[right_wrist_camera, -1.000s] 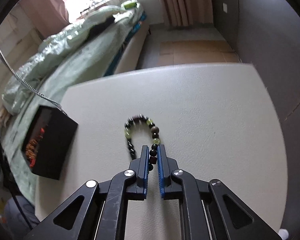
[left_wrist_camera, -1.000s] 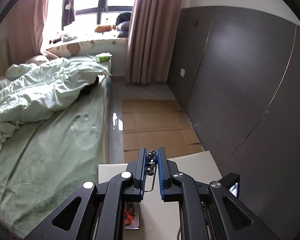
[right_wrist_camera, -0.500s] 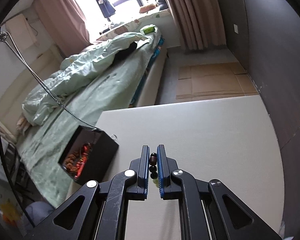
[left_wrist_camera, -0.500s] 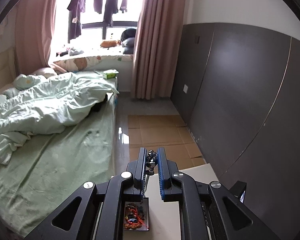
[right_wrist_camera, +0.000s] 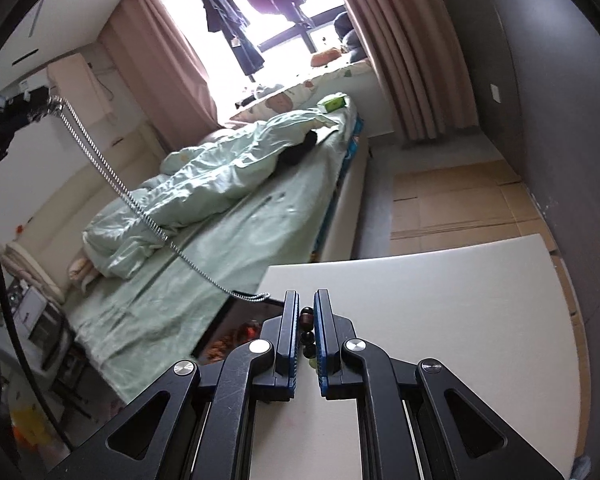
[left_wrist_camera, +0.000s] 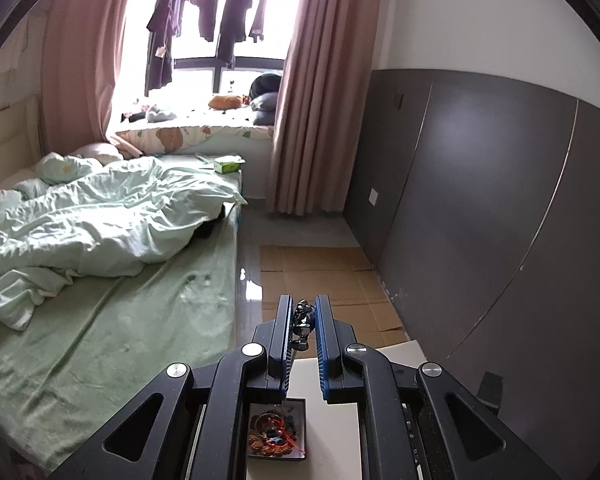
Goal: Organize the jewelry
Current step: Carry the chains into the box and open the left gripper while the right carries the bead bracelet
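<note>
The right gripper (right_wrist_camera: 307, 320) has lifted the dark-and-green beaded bracelet (right_wrist_camera: 307, 334) off the white tabletop (right_wrist_camera: 440, 312), where it lay looped a second ago; now only a few beads show between its fingers. The left gripper (left_wrist_camera: 302, 322) has risen too, drawing its silver chain (right_wrist_camera: 112, 178) taut above the black open jewelry box (left_wrist_camera: 277, 428), apparently.

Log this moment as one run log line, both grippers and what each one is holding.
left gripper: shut on silver chain | right gripper: shut on beaded bracelet | black jewelry box: open on table
</note>
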